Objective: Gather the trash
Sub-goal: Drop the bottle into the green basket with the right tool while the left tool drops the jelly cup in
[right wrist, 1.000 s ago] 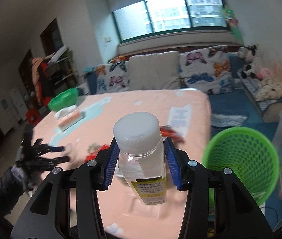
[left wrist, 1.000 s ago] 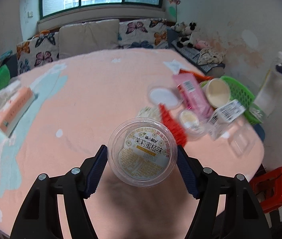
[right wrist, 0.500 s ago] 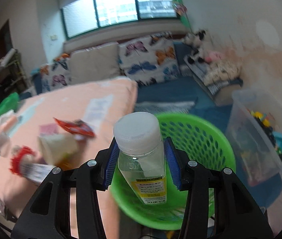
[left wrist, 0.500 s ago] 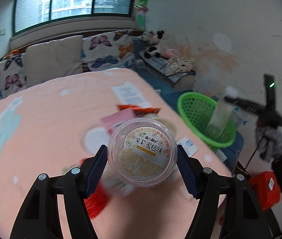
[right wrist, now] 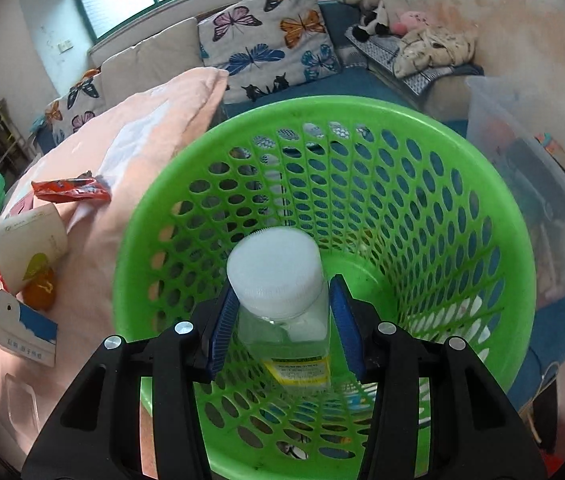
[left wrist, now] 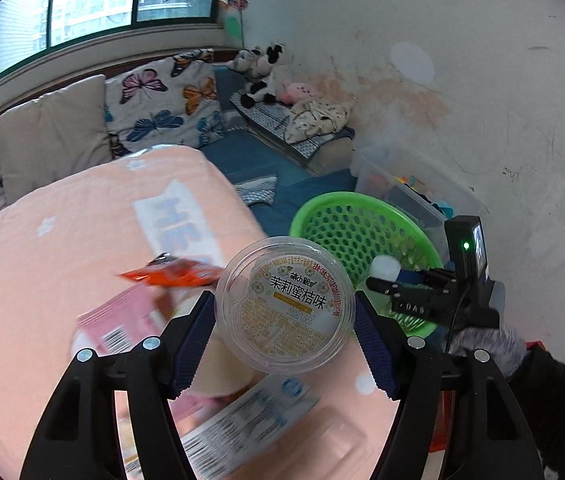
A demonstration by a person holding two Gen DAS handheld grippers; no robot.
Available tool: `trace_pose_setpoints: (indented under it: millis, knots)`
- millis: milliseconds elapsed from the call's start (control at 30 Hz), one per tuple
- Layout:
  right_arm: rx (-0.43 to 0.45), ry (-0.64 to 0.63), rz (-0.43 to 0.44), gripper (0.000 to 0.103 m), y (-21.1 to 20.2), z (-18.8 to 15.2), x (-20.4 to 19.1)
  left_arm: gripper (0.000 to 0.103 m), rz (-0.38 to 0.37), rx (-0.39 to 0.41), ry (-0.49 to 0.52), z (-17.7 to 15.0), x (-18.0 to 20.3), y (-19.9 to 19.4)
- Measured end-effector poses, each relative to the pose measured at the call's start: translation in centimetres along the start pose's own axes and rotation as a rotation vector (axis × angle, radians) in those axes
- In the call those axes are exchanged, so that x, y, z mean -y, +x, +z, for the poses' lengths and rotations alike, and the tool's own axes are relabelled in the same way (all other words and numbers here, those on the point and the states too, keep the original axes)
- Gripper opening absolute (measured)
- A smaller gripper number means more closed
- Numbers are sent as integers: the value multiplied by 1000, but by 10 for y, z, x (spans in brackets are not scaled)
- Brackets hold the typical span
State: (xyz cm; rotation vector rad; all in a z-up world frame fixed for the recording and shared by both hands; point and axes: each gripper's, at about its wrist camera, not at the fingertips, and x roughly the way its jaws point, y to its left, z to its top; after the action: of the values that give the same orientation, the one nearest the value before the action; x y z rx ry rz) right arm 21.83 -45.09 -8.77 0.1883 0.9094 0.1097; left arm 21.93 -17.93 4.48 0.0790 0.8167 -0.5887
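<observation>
The right gripper [right wrist: 284, 320], black-framed with 2 ribbed blue pads, pinches a clear square-shouldered plastic bottle [right wrist: 282, 320] with a ridged white screw cap, a yellow label low on its body; the jaws have just eased apart a trace, yet both pads press on the bottle. The gripper tilts steeply downward, and directly beneath and ahead of it gapes the round green plastic basket [right wrist: 462, 200], its wall pierced by rows of oval holes, its rim encircling the bottle on all sides in this view. To the gripper's left lies the peach fleece-covered table [right wrist: 94, 184], which bears a cream paper cup [right wrist: 26, 240] on its side, a crumpled red foil wrapper [right wrist: 70, 191] and a blue-and-white carton [right wrist: 16, 326]. To its right stands a translucent plastic bin [right wrist: 538, 184]. The left gripper [left wrist: 284, 324], of the same build and also angled downward, clamps a shallow round transparent cup [left wrist: 286, 304] by its sides, the foil lid with yellow print facing the camera. Below and behind this cup the table [left wrist: 62, 240] shows the red wrapper [left wrist: 170, 274] and a pink packet [left wrist: 118, 324], both blurred. Ahead and to the right of the left gripper sits the green basket [left wrist: 346, 224], over which the right gripper [left wrist: 386, 280], held in a grey-gloved hand [left wrist: 486, 340] with a dark sleeve, reaches with the white-capped bottle [left wrist: 384, 268].
</observation>
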Motion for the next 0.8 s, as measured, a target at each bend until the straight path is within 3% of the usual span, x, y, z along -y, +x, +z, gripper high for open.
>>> trace_pose_setpoints:
  millis: [233,400,800]
  knots:
    - [47,17,4,51,-28,-2,7,67,-28,-53,12,12,24,33]
    - [124,25,-1,59,-66,-11,6,67,-23,-92,43,18,45,52]
    - [241,51,-67,69,-129,-64,2,67,-47,-182,95,17,87,98]
